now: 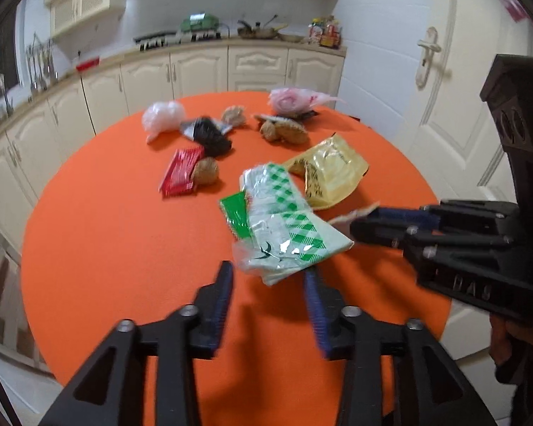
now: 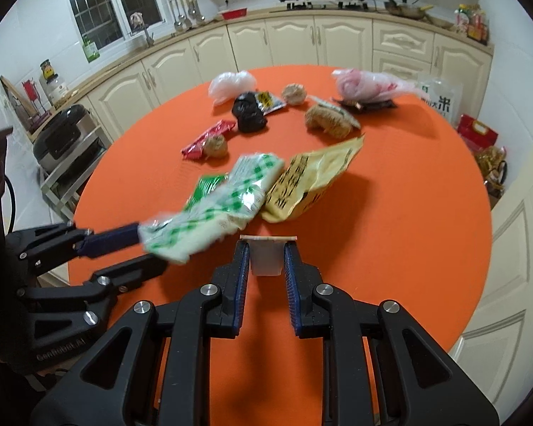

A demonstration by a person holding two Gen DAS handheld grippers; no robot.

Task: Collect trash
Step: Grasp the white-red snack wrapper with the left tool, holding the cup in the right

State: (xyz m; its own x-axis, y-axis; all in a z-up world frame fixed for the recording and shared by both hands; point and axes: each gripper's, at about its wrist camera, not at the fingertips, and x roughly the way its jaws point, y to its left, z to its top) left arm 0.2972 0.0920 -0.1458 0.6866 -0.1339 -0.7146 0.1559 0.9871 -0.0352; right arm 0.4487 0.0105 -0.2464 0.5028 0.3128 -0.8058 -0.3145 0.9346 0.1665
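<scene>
- My right claw [image 2: 266, 246] is clamped on a small white plastic cup [image 2: 265, 257], pads on its two sides and peeled lid flap up. I read this as one piece of trash already picked and carried.
- My left claw [image 1: 266, 269] stands with jaws apart and nothing pinched. The green-checked wrapper [image 1: 284, 227] sits just ahead of its tips, blurred and tilted, at most brushing one pad.
- That wrapper is the trash nearest to me. It lies on the orange table [image 1: 106, 248], overlapping the yellow pouch [image 1: 328, 174].
- Mid table: red wrapper [image 1: 179, 174] touching a brown crumpled ball [image 1: 206, 172], left loose as litter to gather.
- Far side: black bag [image 1: 209, 135], white plastic bag [image 1: 161, 117], pink plastic bag [image 1: 291, 101], all untouched.
- View difference: the right wrist view shows the cup body between the pads. The left wrist view shows only the lid flap at that claw's tip.
- The right wrist view also shows the left claw side-on, wrapper at its tips. The left wrist view shows the open gap head-on.
- No bin shows in either view, so I cannot tell where this goes.
</scene>
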